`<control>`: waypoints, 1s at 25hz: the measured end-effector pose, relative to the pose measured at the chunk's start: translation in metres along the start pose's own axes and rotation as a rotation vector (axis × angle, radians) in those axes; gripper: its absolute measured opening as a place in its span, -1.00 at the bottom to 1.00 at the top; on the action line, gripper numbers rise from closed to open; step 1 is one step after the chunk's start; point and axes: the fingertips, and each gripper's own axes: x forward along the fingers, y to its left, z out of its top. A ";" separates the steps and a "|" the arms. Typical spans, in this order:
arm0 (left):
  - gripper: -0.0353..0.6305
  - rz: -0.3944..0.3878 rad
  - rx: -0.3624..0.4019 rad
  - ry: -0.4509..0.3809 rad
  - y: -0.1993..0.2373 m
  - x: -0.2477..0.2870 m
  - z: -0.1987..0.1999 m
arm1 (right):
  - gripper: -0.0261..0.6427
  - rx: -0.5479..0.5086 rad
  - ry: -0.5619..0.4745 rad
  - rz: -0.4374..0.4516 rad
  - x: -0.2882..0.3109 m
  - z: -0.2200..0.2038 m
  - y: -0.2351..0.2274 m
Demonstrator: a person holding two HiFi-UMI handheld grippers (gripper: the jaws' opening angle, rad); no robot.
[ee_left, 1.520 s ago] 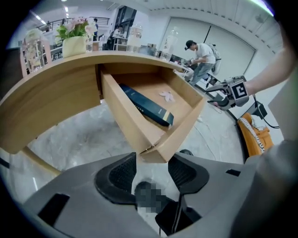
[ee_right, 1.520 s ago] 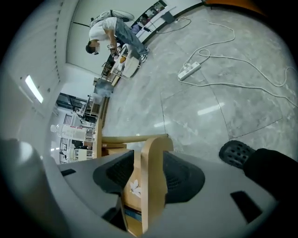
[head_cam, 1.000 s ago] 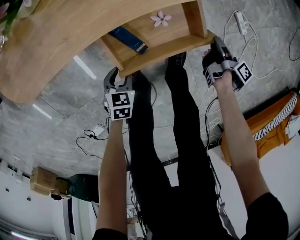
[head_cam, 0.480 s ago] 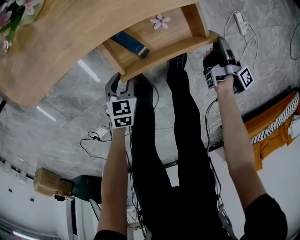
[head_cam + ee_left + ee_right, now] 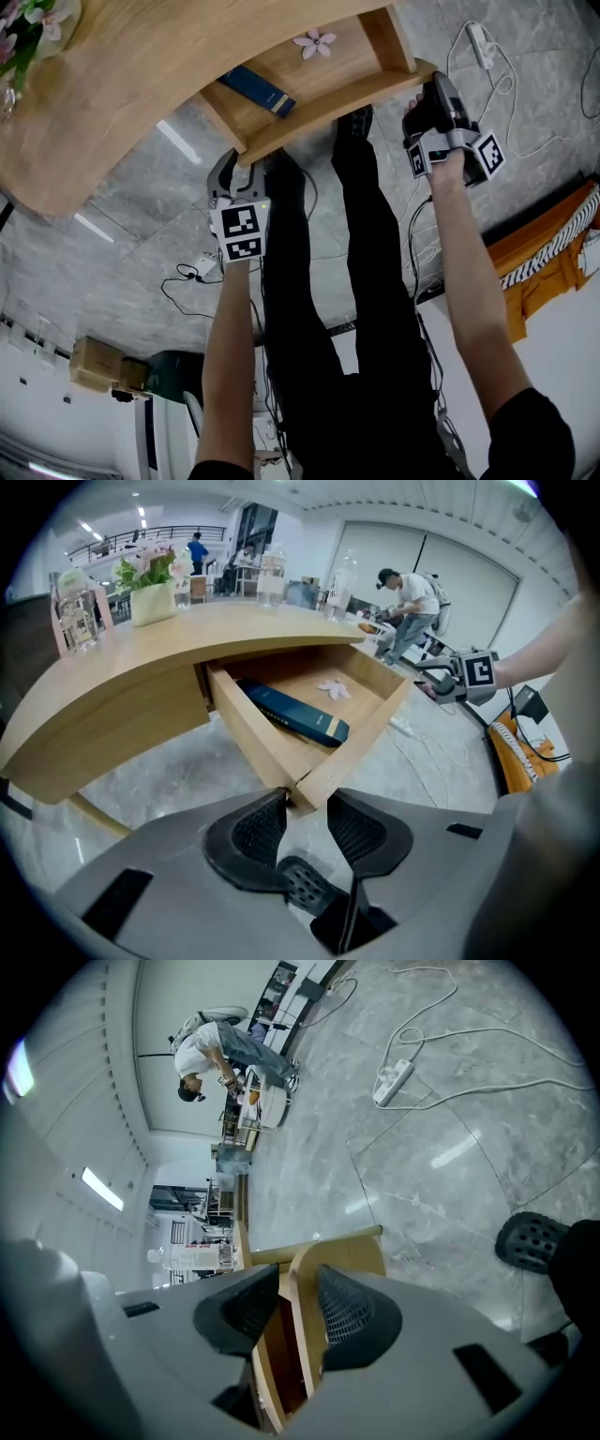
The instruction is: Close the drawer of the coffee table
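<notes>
Light wood drawer [image 5: 337, 101] is hanging well out from under the curved edge of the bench [image 5: 122, 84], so it's plainly open. Your left claw [image 5: 306, 797] has the drawer's front left corner right at its tips. The jaws are closing on it, but the pads aren't squeezing it yet as far as I can see. Your right claw [image 5: 298, 1271] is narrow, clamped across the front board at the other corner, one pad on each face. Inside, a dark blue box [image 5: 258, 86] lies near the left wall and a pink flower [image 5: 316, 41] sits further back, both apart from the front board. Your legs [image 5: 366, 244] are right up by the front edge on the grey stone floor [image 5: 141, 225]. A power strip [image 5: 476, 39] lies off to the right.
</notes>
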 end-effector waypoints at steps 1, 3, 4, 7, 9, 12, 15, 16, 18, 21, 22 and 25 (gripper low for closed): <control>-0.46 0.006 0.004 0.003 -0.001 0.000 0.000 | -0.54 0.000 0.000 -0.002 -0.001 0.000 0.000; -0.46 0.028 0.000 -0.005 0.000 -0.002 0.000 | -0.54 0.001 0.000 0.004 -0.002 0.000 -0.001; -0.47 0.043 -0.008 -0.017 0.001 -0.002 0.003 | -0.54 -0.002 0.005 0.014 -0.002 0.001 0.000; -0.47 0.078 -0.027 -0.055 0.013 0.001 0.022 | -0.54 -0.018 0.034 0.049 0.014 0.002 0.015; -0.47 0.093 -0.026 -0.066 0.025 0.006 0.039 | -0.54 0.002 0.045 0.080 0.030 0.001 0.028; -0.47 0.113 -0.034 -0.077 0.044 0.014 0.054 | -0.54 0.059 0.048 0.127 0.049 -0.003 0.038; -0.47 0.136 -0.063 -0.106 0.059 0.018 0.068 | -0.54 0.121 0.055 0.182 0.065 -0.006 0.044; -0.47 0.143 -0.074 -0.115 0.065 0.020 0.074 | -0.55 0.137 0.059 0.196 0.073 -0.007 0.046; -0.47 0.153 -0.098 -0.129 0.077 0.028 0.085 | -0.60 0.152 0.065 0.208 0.091 -0.009 0.049; -0.46 0.169 -0.135 -0.155 0.087 0.034 0.094 | -0.61 0.159 0.065 0.226 0.106 -0.011 0.054; -0.46 0.174 -0.149 -0.165 0.088 0.033 0.094 | -0.61 0.162 0.063 0.233 0.106 -0.012 0.055; -0.46 0.188 -0.174 -0.189 0.092 0.031 0.098 | -0.66 0.178 0.057 0.252 0.107 -0.013 0.056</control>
